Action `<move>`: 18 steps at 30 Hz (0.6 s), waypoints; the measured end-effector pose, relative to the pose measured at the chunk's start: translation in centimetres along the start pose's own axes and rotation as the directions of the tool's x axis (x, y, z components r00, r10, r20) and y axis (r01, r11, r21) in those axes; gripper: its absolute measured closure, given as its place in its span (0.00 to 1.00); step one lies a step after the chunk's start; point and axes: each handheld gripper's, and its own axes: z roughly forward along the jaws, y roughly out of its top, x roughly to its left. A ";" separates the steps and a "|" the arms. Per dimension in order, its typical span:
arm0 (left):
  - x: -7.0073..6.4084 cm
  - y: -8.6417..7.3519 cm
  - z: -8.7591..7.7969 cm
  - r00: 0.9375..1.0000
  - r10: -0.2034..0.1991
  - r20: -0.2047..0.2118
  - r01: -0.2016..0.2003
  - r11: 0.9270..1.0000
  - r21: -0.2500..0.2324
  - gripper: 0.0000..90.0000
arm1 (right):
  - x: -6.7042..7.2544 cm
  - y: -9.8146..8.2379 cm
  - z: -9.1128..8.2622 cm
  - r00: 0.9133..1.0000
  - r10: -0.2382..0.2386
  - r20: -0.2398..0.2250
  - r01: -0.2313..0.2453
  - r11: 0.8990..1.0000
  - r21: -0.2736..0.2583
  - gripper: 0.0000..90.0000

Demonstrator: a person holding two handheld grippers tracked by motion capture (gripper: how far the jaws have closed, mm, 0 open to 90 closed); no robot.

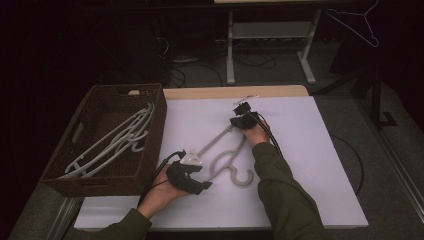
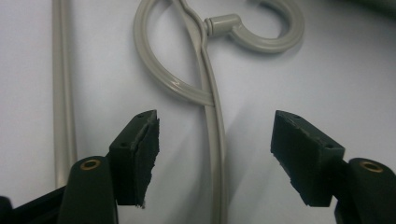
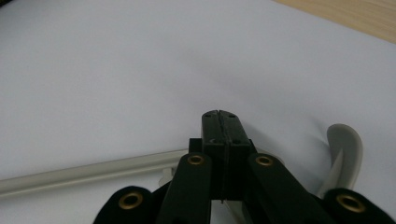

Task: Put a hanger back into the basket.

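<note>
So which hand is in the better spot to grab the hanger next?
Left, probably. The left tool is open, with the hanger bar lying between its pads, untouched. The right tool is shut at the hanger's far end, pads together, nothing visibly between them. The basket is also on the left.

Basket (image 1: 150,127) left; open white sheet (image 1: 320,165) right.

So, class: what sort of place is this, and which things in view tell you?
Probably a lab or workshop set up for recording, not a home: a table under a white sheet, trailing floor cables, a metal-legged bench behind, plus a wicker basket of hangers.
</note>
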 end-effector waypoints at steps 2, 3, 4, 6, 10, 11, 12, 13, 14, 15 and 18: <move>0.1 0.1 0.3 1.000 0.000 0.002 0.000 1.000 0.014 0.39 | 0.0 0.1 0.0 1.000 0.010 -0.007 -0.010 1.000 0.009 1.00; 0.2 0.1 0.4 1.000 0.000 0.005 0.000 1.000 0.018 0.41 | -0.1 0.1 0.1 1.000 0.006 -0.010 -0.006 1.000 0.011 1.00; 0.3 0.1 0.5 1.000 0.000 0.010 0.000 1.000 0.023 0.43 | -0.1 0.1 0.1 1.000 0.008 -0.012 -0.007 1.000 0.014 1.00; 0.3 0.2 0.7 1.000 -0.001 0.016 0.000 1.000 0.031 0.46 | -0.1 0.1 0.2 0.999 0.030 -0.023 -0.029 0.999 0.025 1.00; 0.5 0.4 1.0 1.000 -0.006 0.025 0.005 0.999 0.041 0.49 | 0.1 0.0 0.4 0.999 0.027 -0.026 -0.026 0.999 0.032 1.00; 0.5 0.5 1.1 1.000 -0.008 0.026 0.007 0.999 0.040 0.51 | 0.0 0.0 0.5 1.000 0.016 -0.022 -0.015 0.999 0.028 1.00; 0.6 0.6 1.2 1.000 -0.003 0.028 0.002 0.999 0.045 0.52 | 0.1 0.0 0.5 1.000 0.016 -0.020 -0.016 0.999 0.030 1.00; 0.6 0.7 1.2 1.000 -0.002 0.030 0.001 0.999 0.053 0.53 | 0.1 0.0 0.5 1.000 0.020 -0.022 -0.019 0.999 0.033 1.00; 0.6 0.8 1.3 0.999 -0.009 0.035 0.007 0.999 0.045 0.55 | 0.2 -0.1 0.6 0.999 0.031 -0.029 -0.030 0.999 0.039 1.00; 0.6 0.9 1.3 0.999 -0.002 0.035 0.000 0.999 0.050 0.57 | 0.2 -0.1 0.6 0.999 0.021 -0.026 -0.020 0.999 0.039 1.00; 0.8 1.0 1.4 0.999 -0.006 0.043 0.004 0.999 0.053 0.65 | 0.2 -0.1 0.6 0.999 0.027 -0.028 -0.025 0.999 0.042 1.00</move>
